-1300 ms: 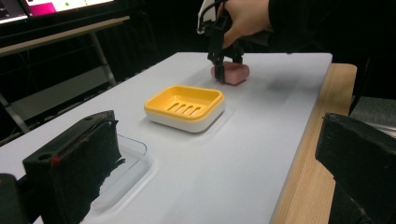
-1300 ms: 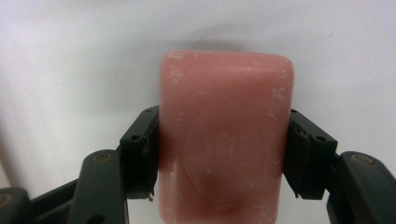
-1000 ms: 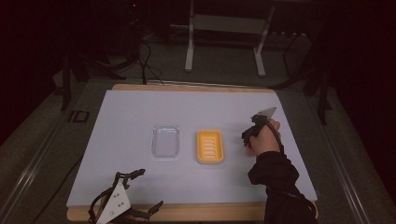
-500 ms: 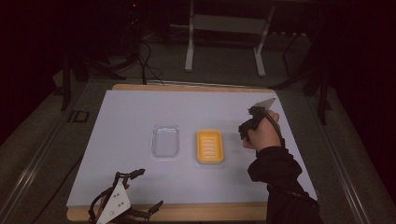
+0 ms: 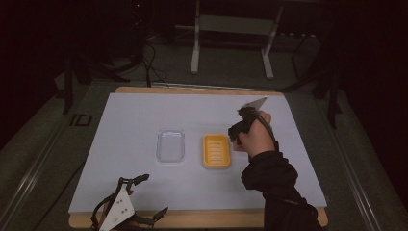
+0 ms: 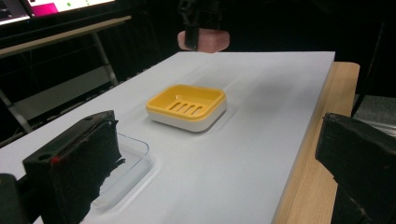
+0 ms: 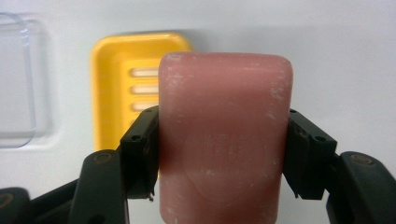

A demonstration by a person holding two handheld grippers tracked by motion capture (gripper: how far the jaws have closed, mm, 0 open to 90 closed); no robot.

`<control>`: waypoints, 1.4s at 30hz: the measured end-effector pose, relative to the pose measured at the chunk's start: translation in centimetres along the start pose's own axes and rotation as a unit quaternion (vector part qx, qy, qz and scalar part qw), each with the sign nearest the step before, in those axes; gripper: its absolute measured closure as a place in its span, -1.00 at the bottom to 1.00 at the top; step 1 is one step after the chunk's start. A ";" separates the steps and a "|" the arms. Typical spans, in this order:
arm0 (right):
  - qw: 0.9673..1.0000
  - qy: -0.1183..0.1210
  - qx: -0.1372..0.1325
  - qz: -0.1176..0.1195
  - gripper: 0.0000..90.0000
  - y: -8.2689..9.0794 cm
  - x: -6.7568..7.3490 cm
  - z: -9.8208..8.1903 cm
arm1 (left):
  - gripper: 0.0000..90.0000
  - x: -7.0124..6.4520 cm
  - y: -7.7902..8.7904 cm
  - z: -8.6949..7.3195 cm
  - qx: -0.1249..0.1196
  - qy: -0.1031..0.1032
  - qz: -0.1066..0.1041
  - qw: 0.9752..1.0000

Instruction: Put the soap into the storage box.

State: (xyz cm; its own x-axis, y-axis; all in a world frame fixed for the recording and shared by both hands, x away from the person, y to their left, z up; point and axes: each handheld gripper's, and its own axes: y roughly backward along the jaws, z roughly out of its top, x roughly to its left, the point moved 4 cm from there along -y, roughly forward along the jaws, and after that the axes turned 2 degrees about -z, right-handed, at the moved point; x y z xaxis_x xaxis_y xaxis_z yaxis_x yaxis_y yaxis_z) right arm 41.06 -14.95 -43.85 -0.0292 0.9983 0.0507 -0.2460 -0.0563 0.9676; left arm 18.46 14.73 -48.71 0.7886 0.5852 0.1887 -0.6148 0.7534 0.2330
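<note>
Right gripper view: my right gripper (image 7: 224,158) clamps the pink soap bar (image 7: 226,140) by its long sides, above the yellow soap dish (image 7: 112,60). Probably rigid, slick, lightweight; flat sides suit gripping.

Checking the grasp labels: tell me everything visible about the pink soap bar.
The pink soap bar is a matte, rounded-corner block with whitish scuffs and a faint round stamp on its face. The right gripper holds it, black fingers pressing its two sides. It hangs above the white mat, beside the yellow soap dish, touching nothing else.
</note>
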 end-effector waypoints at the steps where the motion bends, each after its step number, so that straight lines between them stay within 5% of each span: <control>1: 1.000 0.004 0.002 0.000 -0.16 0.0 0.4 -0.1 | -0.99 0.0 0.0 0.0 0.001 0.000 0.000 1.000; 15: 0.999 0.031 0.021 0.032 -0.16 -3.0 5.4 -0.9 | -0.99 -0.1 0.0 0.0 0.002 -0.001 -0.001 1.000; 28: 0.998 0.030 0.037 0.030 -0.16 -7.1 5.7 -0.9 | -0.99 -0.1 0.1 0.0 0.003 -0.002 -0.002 1.000; 42: 0.997 0.050 0.049 0.011 -0.18 -8.3 6.0 -1.0 | -0.99 -0.1 0.0 -0.1 0.005 -0.003 -0.004 1.000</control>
State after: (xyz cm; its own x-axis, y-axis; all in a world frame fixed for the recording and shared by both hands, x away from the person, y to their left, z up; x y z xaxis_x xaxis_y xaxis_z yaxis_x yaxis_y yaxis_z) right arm 41.98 -8.54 -51.81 -0.1321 0.9899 0.0521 -0.1494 -0.0718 0.9862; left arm 18.36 14.65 -48.79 0.7934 0.5772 0.1933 -0.6087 0.7548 0.2445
